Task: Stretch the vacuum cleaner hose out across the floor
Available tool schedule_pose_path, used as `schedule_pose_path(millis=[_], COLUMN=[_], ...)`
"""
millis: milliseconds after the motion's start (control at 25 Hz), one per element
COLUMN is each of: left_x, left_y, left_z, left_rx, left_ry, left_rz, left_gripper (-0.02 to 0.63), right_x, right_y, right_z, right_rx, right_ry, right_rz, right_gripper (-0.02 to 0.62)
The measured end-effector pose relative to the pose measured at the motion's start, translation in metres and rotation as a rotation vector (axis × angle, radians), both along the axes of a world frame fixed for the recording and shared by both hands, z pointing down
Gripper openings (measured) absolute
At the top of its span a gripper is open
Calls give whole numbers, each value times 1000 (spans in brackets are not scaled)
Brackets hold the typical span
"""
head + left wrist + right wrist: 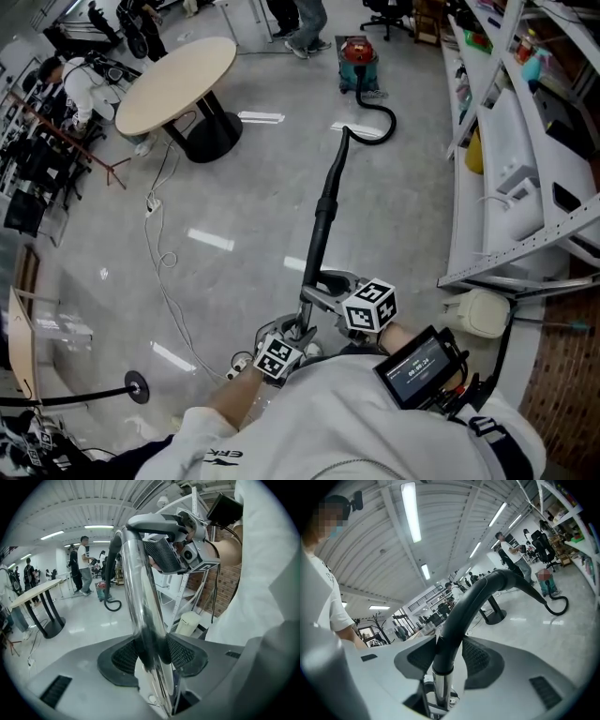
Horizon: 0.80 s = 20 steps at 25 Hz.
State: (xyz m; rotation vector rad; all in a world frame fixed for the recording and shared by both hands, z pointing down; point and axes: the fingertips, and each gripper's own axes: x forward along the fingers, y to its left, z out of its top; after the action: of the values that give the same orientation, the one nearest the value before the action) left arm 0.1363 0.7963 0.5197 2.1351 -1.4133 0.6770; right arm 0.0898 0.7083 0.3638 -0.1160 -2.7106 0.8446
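The red and teal vacuum cleaner (357,58) stands far off on the grey floor. Its black hose (377,120) curls beside it and runs back along the black wand (323,220) to the handle at my grippers. My left gripper (296,335) is shut on the chrome tube (146,620), both pads pressing its sides. Higher up, my right gripper (330,292) is shut on the black handle cuff (449,639). The left gripper view shows the right gripper (174,550) above, and the vacuum cleaner (101,591) far behind. In the right gripper view the hose (558,607) loops near the vacuum cleaner (544,581).
A round table (178,82) on a black base stands at the left, with a white cable (159,251) trailing over the floor. White shelving (506,159) lines the right side, with a cream bin (478,313) at its foot. People stand at the back.
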Motion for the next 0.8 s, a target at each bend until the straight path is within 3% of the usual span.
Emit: schedule_pose_path(millis=[400, 800], left_x=[-27, -13], left_y=[95, 164], left_z=[14, 19], left_rx=[5, 0], left_ry=[29, 51], left_rz=[64, 83], left_gripper=[176, 178], right_x=[-31, -24], right_y=[101, 173], right_z=[8, 13], right_rx=[35, 38], right_ry=[17, 41], right_rz=[19, -25], right_gripper=[172, 172])
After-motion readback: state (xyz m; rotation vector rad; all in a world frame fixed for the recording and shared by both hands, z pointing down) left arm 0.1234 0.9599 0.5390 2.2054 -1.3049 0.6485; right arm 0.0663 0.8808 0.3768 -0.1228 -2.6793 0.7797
